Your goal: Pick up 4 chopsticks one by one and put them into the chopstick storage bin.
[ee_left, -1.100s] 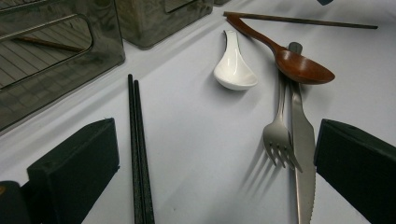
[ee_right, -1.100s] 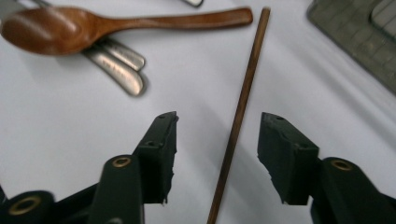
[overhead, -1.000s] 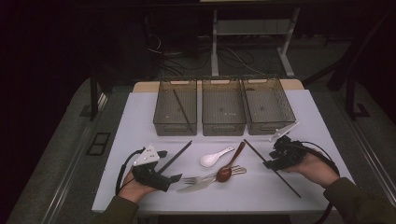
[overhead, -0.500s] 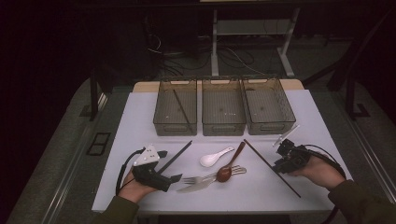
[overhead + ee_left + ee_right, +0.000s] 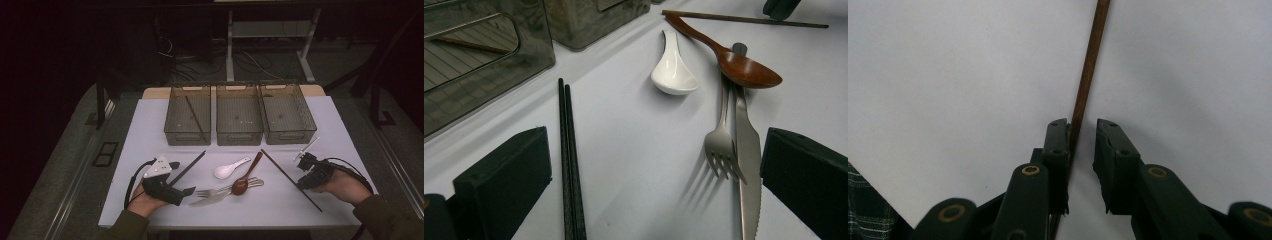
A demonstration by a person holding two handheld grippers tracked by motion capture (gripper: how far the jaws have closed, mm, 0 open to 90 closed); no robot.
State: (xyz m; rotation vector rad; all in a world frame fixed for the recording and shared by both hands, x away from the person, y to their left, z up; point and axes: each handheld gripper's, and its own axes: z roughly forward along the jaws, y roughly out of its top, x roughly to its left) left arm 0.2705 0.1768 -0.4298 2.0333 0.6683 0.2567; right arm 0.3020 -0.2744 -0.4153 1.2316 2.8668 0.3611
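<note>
High view: brown chopstick (image 5: 290,179) lies diagonally.

My target, a thin brown wooden chopstick (image 5: 290,179), long, straight and plain, lying flat on the white worktop (image 5: 150,125), running diagonally at the right, my right gripper (image 5: 1082,131) straddling it with jaws parted, stick against the left jaw (image 5: 1087,70)

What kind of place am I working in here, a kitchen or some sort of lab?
Most likely a lab or test bench, not a kitchen. Cutlery lies on a plain white table before three sorting bins; behind it are loose cables on the floor and a bare desk frame in a dark room.
</note>
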